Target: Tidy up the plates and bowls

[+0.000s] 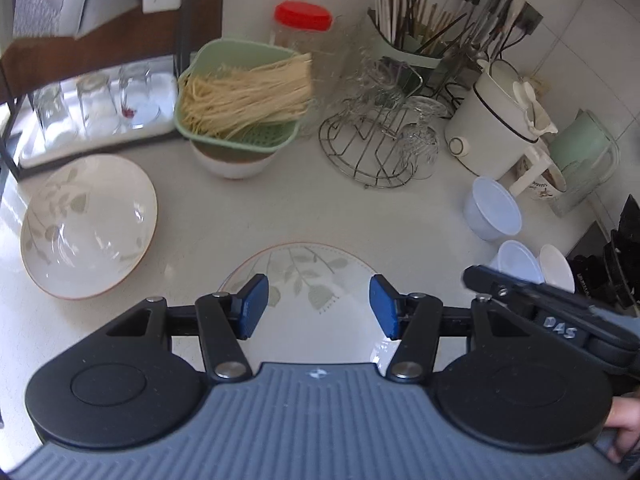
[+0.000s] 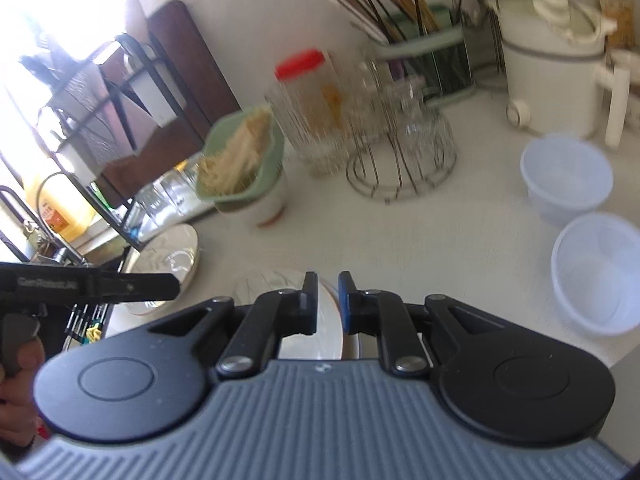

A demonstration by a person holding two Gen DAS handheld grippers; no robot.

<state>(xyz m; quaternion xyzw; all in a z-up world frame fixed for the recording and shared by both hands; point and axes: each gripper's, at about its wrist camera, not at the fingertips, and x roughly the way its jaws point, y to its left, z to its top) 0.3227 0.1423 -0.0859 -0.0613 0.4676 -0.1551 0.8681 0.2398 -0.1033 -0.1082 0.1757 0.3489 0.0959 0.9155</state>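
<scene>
A white leaf-patterned plate lies on the counter right below my open, empty left gripper. A second leaf-patterned plate lies tilted at the left. My right gripper is shut on the right rim of the near plate; its body shows at the right of the left wrist view. The second plate shows at the left in the right wrist view. Three small translucent plastic bowls sit at the right; two show in the right wrist view.
A green strainer of noodles sits on a white bowl. A wire glass rack, red-lidded jar, chopstick holder, white cooker and green jug line the back. A dish rack with glasses stands left.
</scene>
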